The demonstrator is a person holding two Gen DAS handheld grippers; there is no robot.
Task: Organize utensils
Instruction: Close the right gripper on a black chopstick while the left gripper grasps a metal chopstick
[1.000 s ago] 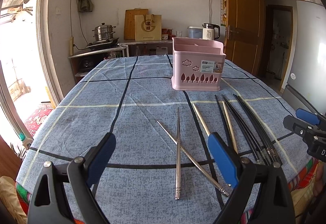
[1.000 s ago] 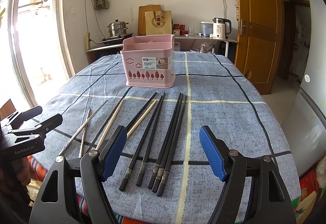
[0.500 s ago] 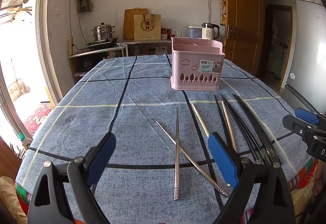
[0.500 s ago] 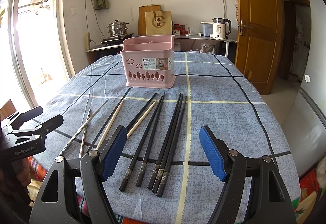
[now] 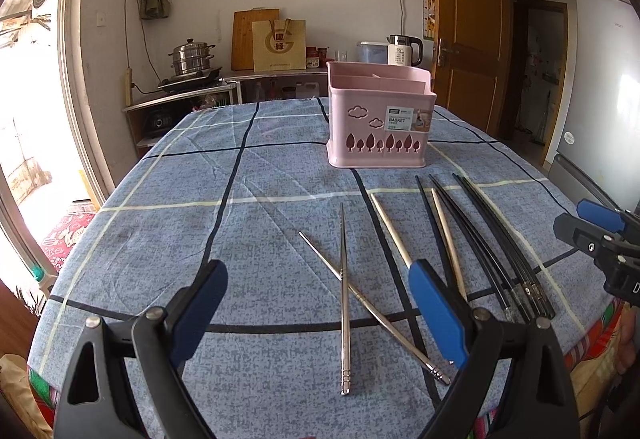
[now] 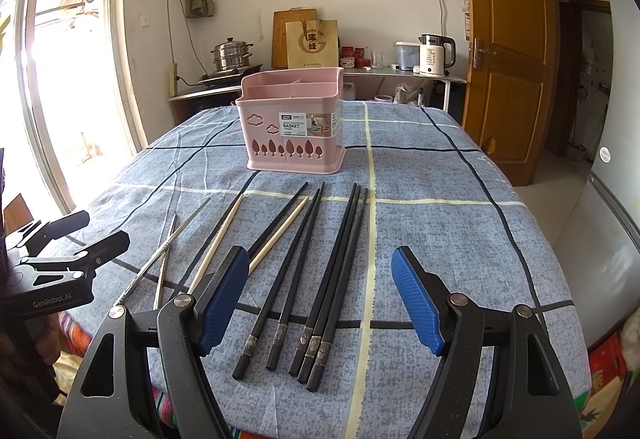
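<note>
- Chopsticks are laid out in a loose row on a table covered by a blue cloth [image 6: 440, 239] with dark and pale grid lines.
- Six black chopsticks [image 6: 336, 267] lie roughly parallel, their decorated ends toward the near table edge; three at the right of the group are touching each other.
- Two pale wooden chopsticks [image 6: 280, 235] are mixed in at the left of the black ones, one of them resting between two black sticks.
- Two metal chopsticks [image 5: 345, 299] lie furthest left and are crossed over each other, seen most clearly in the left wrist view.
- A pink plastic utensil basket [image 6: 294, 131] stands upright beyond the far tips of the chopsticks, near them but apart. Tree and cloud cut-outs and a label reading "BASKET" are seen on its front; dividers are visible inside, and no utensil is seen sticking out.
- The right gripper [image 6: 316, 303] is held above the near ends of the black chopsticks, its blue-padded fingers spread wide with nothing between them.
- The left gripper [image 5: 316, 311] is held above the metal chopsticks, likewise spread wide and holding nothing.
- Behind the table, a counter against the wall carries a steel steamer pot [image 5: 192, 57], a wooden cutting board [image 5: 244, 35], a paper bag [image 5: 278, 45] and an electric kettle [image 5: 404, 49].
- A wooden door [image 6: 504, 51] is seen at the right.
</note>
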